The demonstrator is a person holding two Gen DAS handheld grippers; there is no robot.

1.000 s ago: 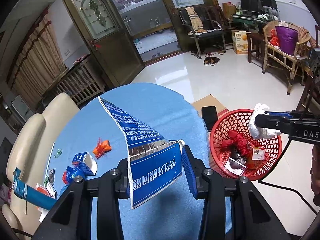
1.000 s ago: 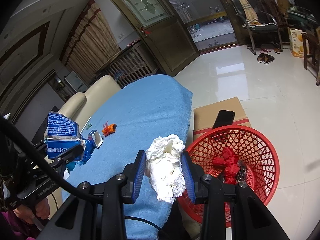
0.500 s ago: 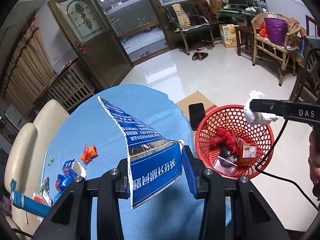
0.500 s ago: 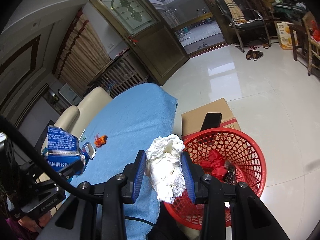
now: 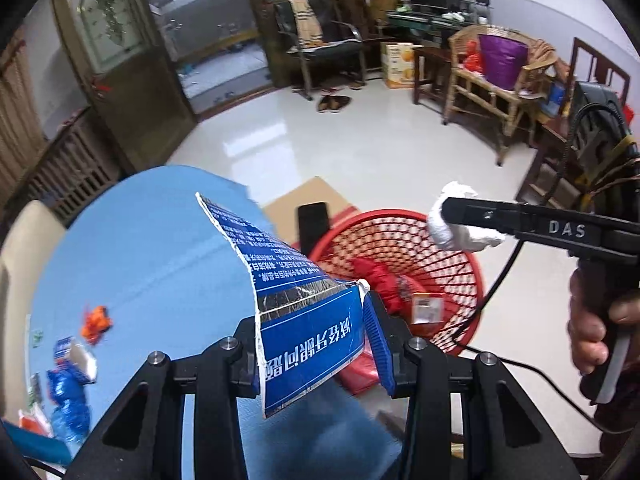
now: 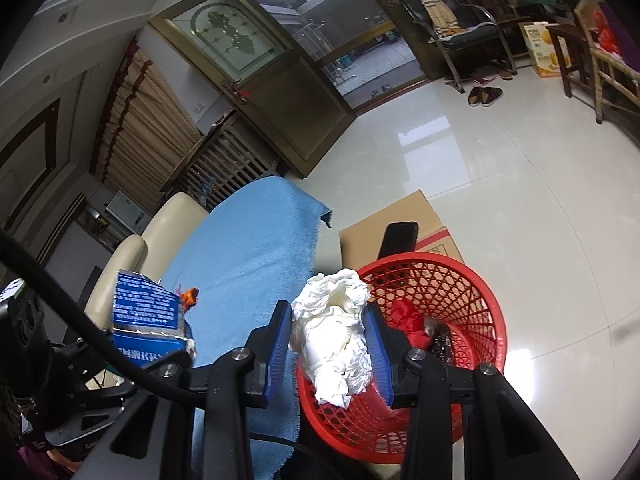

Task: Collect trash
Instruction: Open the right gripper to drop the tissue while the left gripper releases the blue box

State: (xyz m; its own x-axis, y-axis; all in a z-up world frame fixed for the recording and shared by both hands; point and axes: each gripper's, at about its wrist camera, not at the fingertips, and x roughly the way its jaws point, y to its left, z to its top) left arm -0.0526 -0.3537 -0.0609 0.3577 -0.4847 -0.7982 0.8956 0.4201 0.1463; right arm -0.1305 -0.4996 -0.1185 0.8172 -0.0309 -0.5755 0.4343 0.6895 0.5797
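The left gripper [image 5: 316, 344] is clamping a torn blue carton [image 5: 304, 320] between its blue-padded fingers [image 5: 378, 344]. The carton is flattened, with white printed lettering, a silvery foil band across its middle and a ragged white torn edge, and it is sticking up and away from the fingers above the blue tablecloth [image 5: 152, 240]. The right gripper [image 6: 328, 344] is squeezing a crumpled white tissue wad [image 6: 332, 336], which is bulging above and hanging below its fingers [image 6: 280, 340]. The tissue is sitting over the near rim of the red lattice basket [image 6: 472, 292], which is standing on the floor just beside the table edge. Inside the basket, crumpled red wrapping [image 5: 376, 276] and a small orange-and-white box [image 5: 428, 308] are lying, with a dark shiny item [image 6: 440, 340] that is too unclear to name. Behind the basket, a black phone [image 6: 400, 238] is resting on a flat cardboard box [image 6: 384, 224]. Farther along the cloth, an orange scrap [image 5: 96, 318] and blue wrappers [image 5: 68, 388] are lying.
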